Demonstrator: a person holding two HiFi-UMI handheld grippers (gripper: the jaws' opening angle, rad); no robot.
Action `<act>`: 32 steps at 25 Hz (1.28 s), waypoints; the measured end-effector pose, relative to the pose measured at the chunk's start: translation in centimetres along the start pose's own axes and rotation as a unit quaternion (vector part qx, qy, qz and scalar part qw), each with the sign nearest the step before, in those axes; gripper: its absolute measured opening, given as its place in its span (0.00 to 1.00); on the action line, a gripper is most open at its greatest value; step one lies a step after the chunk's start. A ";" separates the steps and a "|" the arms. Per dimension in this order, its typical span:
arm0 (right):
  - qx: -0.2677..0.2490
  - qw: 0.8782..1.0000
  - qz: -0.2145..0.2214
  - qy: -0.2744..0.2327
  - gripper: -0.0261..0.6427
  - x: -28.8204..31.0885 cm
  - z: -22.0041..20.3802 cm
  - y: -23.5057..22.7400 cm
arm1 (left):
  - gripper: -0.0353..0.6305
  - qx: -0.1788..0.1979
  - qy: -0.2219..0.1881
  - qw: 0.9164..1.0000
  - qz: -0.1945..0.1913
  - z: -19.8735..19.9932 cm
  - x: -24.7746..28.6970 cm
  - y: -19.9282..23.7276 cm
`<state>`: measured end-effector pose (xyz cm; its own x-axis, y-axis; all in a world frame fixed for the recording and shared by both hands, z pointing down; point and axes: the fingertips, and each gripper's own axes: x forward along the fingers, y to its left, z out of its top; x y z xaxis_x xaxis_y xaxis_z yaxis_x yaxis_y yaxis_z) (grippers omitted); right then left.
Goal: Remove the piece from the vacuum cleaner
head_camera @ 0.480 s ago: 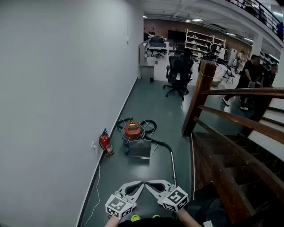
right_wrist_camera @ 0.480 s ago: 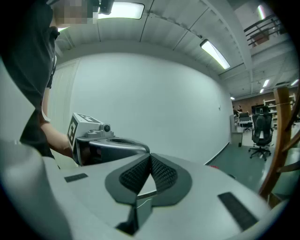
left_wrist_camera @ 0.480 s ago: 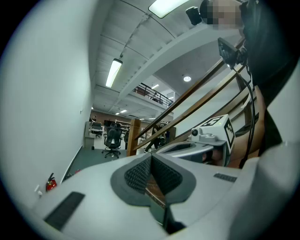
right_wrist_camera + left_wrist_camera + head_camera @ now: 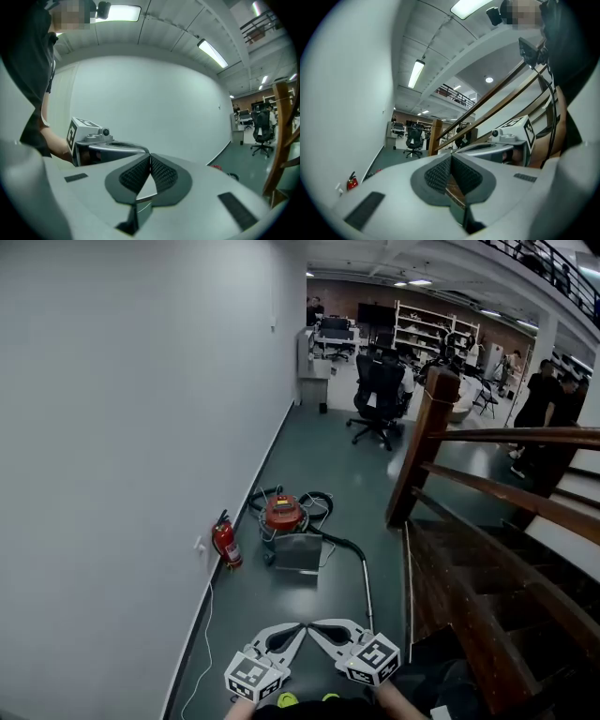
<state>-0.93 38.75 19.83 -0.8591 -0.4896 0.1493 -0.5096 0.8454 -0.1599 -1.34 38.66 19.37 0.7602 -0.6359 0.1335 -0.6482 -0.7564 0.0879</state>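
Observation:
The red vacuum cleaner (image 4: 282, 513) stands on the grey floor by the wall, several steps ahead of me. Its black hose loops round it and its metal tube (image 4: 366, 582) runs back toward me. A grey flat piece (image 4: 298, 552) leans at its front. My left gripper (image 4: 296, 627) and right gripper (image 4: 315, 626) are low in the head view, far from the vacuum, tips nearly touching each other. Both are shut with nothing between the pads (image 4: 440, 171) (image 4: 161, 173). Each gripper view shows the other gripper's marker cube (image 4: 518, 131) (image 4: 82, 129).
A red fire extinguisher (image 4: 225, 542) stands against the white wall on the left. A wooden staircase with a banister (image 4: 506, 498) and newel post (image 4: 424, 442) fills the right. Office chairs (image 4: 380, 390) and people (image 4: 544, 399) are far back.
Both grippers stay where they were, shut. The head view has shifted slightly and the people at the far right have walked a little further.

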 end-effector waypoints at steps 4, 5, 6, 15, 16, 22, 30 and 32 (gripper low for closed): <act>0.008 1.000 0.001 -0.006 0.06 0.2 0.2 0.0 | 0.07 -0.002 -0.002 1.000 0.000 0.2 0.0 0.3; 0.010 1.000 0.002 -0.008 0.06 0.2 0.3 0.0 | 0.07 -0.004 -0.004 1.000 -0.001 0.3 0.0 0.4; 0.010 1.000 0.004 -0.009 0.06 0.3 0.4 0.0 | 0.07 -0.007 -0.005 1.000 -0.001 0.3 0.0 0.4; 0.016 1.000 0.008 -0.008 0.06 0.7 0.6 0.4 | 0.06 -0.008 -0.008 1.000 0.000 0.5 -0.6 0.7; 0.019 1.000 0.010 -0.009 0.06 0.8 0.6 0.4 | 0.06 -0.007 -0.009 1.000 0.000 0.5 -0.6 0.7; 0.018 1.000 0.011 0.000 0.06 1.3 0.2 0.9 | 0.06 -0.012 -0.010 1.000 -0.003 0.0 -1.3 0.9; 0.012 1.000 -0.001 0.004 0.06 2.1 -0.2 2.0 | 0.06 -0.008 -0.010 1.000 -0.013 -0.3 -2.6 1.2; 0.009 1.000 -0.002 0.006 0.06 2.5 -0.4 2.2 | 0.06 -0.008 -0.009 1.000 -0.012 -0.4 -3.0 1.4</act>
<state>-4.18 39.52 20.19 -0.8567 -0.4899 0.1613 -0.5134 0.8397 -0.1768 -4.56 39.52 19.54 0.7765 -0.6198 0.1133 -0.6298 -0.7694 0.1070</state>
